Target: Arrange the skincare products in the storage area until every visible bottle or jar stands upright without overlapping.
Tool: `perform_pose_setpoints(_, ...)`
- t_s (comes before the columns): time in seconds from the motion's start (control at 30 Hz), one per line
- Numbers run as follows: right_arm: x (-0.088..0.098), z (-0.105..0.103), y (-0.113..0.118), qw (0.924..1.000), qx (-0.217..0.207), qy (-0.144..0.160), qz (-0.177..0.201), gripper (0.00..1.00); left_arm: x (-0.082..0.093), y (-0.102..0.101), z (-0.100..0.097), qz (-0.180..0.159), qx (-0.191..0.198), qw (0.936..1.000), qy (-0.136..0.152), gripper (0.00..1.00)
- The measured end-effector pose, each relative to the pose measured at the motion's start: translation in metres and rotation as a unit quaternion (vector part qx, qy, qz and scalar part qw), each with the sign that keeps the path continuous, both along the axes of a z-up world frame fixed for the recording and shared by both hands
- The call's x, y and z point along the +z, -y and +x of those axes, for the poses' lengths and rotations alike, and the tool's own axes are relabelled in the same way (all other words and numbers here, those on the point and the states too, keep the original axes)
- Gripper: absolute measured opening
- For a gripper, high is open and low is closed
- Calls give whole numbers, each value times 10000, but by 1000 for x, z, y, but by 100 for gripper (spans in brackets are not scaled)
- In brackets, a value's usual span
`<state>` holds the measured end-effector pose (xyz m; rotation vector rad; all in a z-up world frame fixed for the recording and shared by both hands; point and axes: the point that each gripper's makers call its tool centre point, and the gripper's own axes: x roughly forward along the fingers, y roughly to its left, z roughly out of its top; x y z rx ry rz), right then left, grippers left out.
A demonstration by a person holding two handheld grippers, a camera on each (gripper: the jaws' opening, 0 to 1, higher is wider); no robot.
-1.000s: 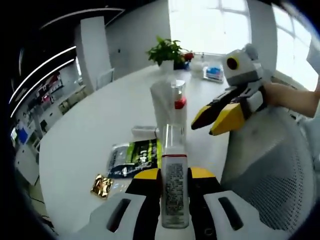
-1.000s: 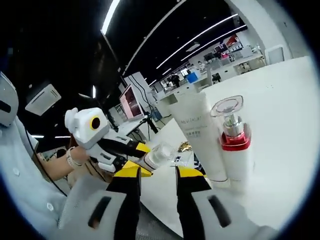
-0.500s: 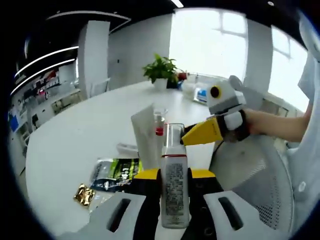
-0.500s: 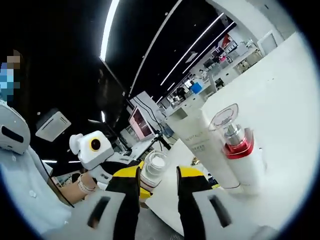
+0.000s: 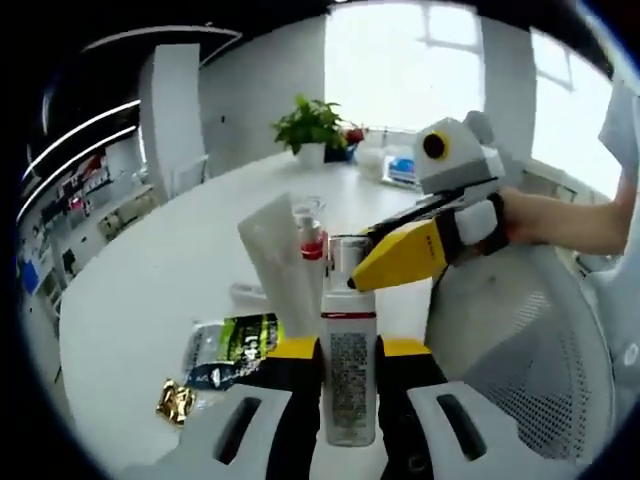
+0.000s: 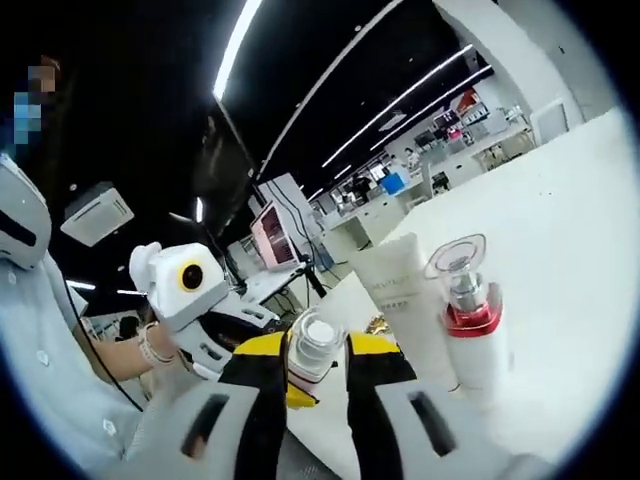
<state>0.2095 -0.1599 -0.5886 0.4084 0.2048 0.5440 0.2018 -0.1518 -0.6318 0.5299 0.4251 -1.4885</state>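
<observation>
While the left tongs stay clamped on the body of a clear bottle, holding it up off the counter, the right tongs have come in from the side over the last second and now bracket the bottle's cap between their yellow tips; a second ago they hung apart and well clear of it. In the right gripper view the cap sits between the two tips, which look to be touching or almost touching it, though whether they have bitten down I cannot tell. This reads as a two-handed step: either passing the bottle across or steadying its top before it goes down. On the counter beyond, a white tube and a red-collared pump bottle already stand upright, just beside each other. A dark green sachet and a gold foil packet lie flat nearer the edge. The held bottle remains to be stood beside the other two without crowding them.
</observation>
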Motion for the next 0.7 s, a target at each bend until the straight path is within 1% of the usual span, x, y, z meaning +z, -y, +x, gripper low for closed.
perform_pose_setpoints(0.07,2,0,1,9999,-57,78,-74,22,-1,4,0,-21,-2,10000,-9,16)
perform_pose_setpoints(0.13,2,1,2,9997,-101,119,-179,21,-3,9,2,-17,18,9999,-106,16)
perform_pose_setpoints(0.2,1,3,5,9988,-156,174,-427,21,-7,13,2,38,7,9999,-132,16)
perform_pose_setpoints(0.27,-3,3,6,9979,-196,102,-601,21,-15,16,2,176,-43,9998,-32,16)
perform_pose_setpoints(0.3,-7,3,8,9964,-213,83,-811,21,-17,18,2,220,-42,9997,-45,16)
perform_pose_setpoints(0.33,-7,3,7,9958,-224,89,-887,21,-21,20,2,263,-48,9996,-23,16)
perform_pose_setpoints(0.4,-11,3,8,9927,-224,73,-1186,21,-26,23,3,330,-57,9994,0,16)
perform_pose_setpoints(0.43,-13,4,9,9896,-209,109,-1419,21,-29,25,3,350,-50,9994,9,16)
perform_pose_setpoints(0.5,-16,3,7,9849,-176,123,-1717,21,-34,28,3,404,-46,9992,19,16)
perform_pose_setpoints(0.63,-23,4,6,9812,-123,62,-1925,21,-43,29,3,442,-47,9990,23,16)
perform_pose_setpoints(0.7,-27,4,5,9795,-68,7,-2015,21,-48,30,2,434,-62,9990,-23,16)
